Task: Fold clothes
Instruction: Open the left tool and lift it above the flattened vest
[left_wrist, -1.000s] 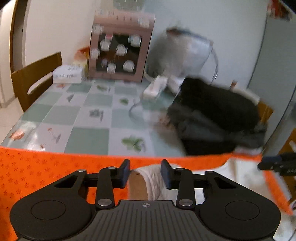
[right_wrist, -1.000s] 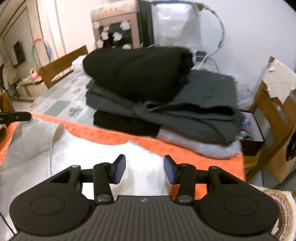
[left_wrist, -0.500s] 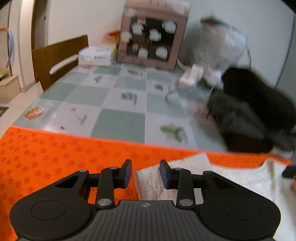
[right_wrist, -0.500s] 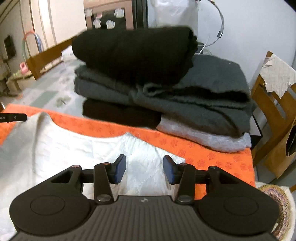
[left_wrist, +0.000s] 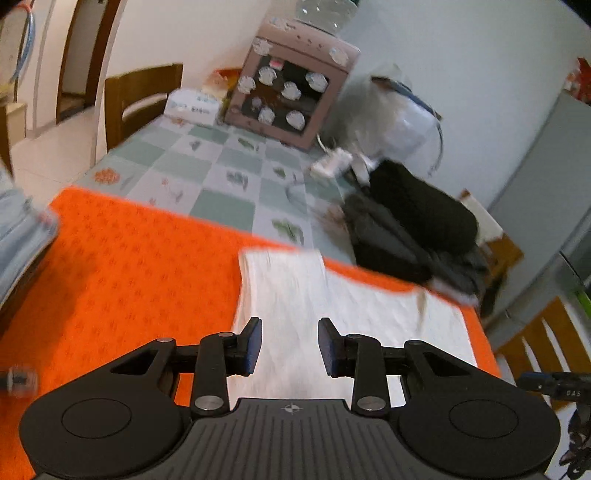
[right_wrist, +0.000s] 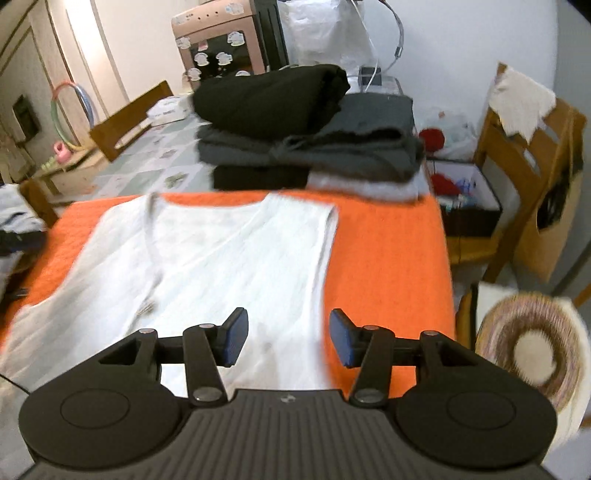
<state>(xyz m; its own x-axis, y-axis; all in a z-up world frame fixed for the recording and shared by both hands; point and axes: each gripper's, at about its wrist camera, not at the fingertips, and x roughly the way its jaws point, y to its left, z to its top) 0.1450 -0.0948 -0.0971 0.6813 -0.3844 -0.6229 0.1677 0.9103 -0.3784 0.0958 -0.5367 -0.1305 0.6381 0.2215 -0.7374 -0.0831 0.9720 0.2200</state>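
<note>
A white sleeveless garment (right_wrist: 229, 254) lies spread flat on the orange mat (right_wrist: 388, 258); it also shows in the left wrist view (left_wrist: 306, 299) on the mat (left_wrist: 129, 266). My left gripper (left_wrist: 290, 347) is open and empty above the garment's near left part. My right gripper (right_wrist: 288, 341) is open and empty above its near right edge. A pile of folded dark clothes (right_wrist: 303, 125) sits behind the mat, also in the left wrist view (left_wrist: 413, 225).
A checked tablecloth (left_wrist: 221, 173) covers the far table, with a pink box (left_wrist: 291, 96) and a white bag (left_wrist: 402, 122) at the back. Wooden chairs (right_wrist: 532, 155) stand right. A woven round mat (right_wrist: 532, 347) lies at the lower right. Light-blue cloth (left_wrist: 22, 236) lies left.
Both grippers have lifted and pulled back from the garment, with jaws opened wider. The garment now lies flat, with more of it in view.
</note>
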